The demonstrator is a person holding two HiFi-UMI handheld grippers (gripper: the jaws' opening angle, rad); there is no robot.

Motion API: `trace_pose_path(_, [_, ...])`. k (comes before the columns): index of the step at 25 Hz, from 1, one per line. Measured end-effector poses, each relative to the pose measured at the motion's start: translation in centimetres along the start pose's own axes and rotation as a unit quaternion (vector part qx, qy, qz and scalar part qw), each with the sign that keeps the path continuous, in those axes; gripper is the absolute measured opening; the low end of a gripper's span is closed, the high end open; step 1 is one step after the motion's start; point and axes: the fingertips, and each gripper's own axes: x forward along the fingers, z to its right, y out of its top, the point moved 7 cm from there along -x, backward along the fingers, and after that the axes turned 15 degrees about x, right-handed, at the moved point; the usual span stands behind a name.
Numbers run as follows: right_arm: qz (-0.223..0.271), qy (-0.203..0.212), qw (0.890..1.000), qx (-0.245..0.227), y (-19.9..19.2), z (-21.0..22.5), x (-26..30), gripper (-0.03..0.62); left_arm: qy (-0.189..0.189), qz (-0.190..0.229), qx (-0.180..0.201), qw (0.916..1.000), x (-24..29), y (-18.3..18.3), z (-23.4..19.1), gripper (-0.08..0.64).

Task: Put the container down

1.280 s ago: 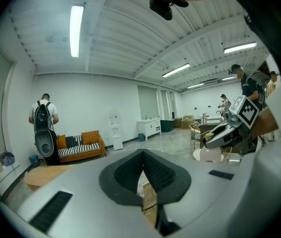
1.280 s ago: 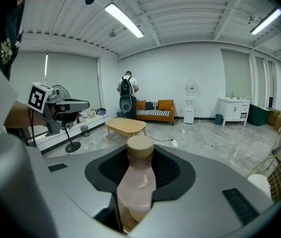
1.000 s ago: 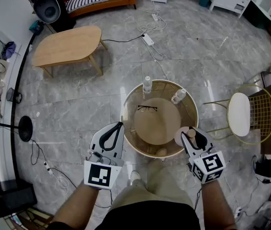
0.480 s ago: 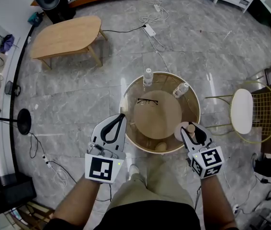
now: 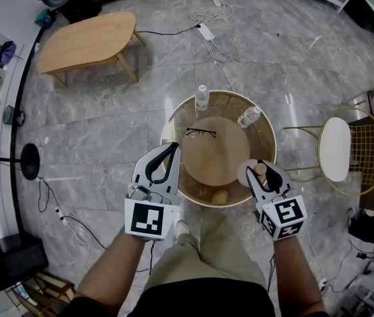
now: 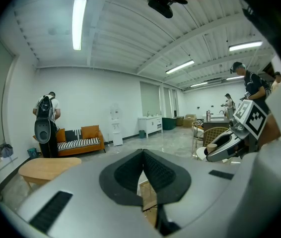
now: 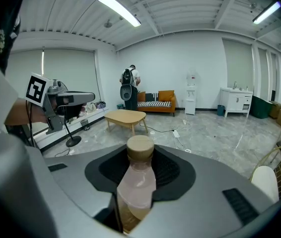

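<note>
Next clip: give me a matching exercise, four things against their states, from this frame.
1. pinkish translucent bottle with tan cap
2. black-framed glasses
3. left-hand clear plastic bottle
4. left gripper

A. jaws together, empty
B. lying flat on round glass table
C. clamped in right gripper
D. standing at table's far rim

Pairs: 1-C, 2-B, 3-D, 4-A

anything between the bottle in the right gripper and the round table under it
Nothing visible. The right hand-held gripper holds the bottle seemingly over the round table's near right edge; the glasses lie farther back, clear of it.
</note>
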Motion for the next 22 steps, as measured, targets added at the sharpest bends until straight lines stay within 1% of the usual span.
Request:
trace_pose_path(9, [-0.001,-0.004,1.000,0.004,-1.4,1.3,1.4,0.150,0.000,0.002,-0.001,1.0000,1.9,-1.2,1.6,0.015])
trace_pose_path(16, [-0.017,0.004,1.000,-0.003,-3.2,2.0,2.5,0.149,-0.002,-0.008,0.004,1.0000,2.7,-2.2,2.8,0.015])
trace_pose_path(22, [-0.033,-0.002,0.999,-0.004,-5.3,3.1,3.6,0.150,-0.010,-0.012,0.008,0.9998,3.1,-2.9,3.8,0.015])
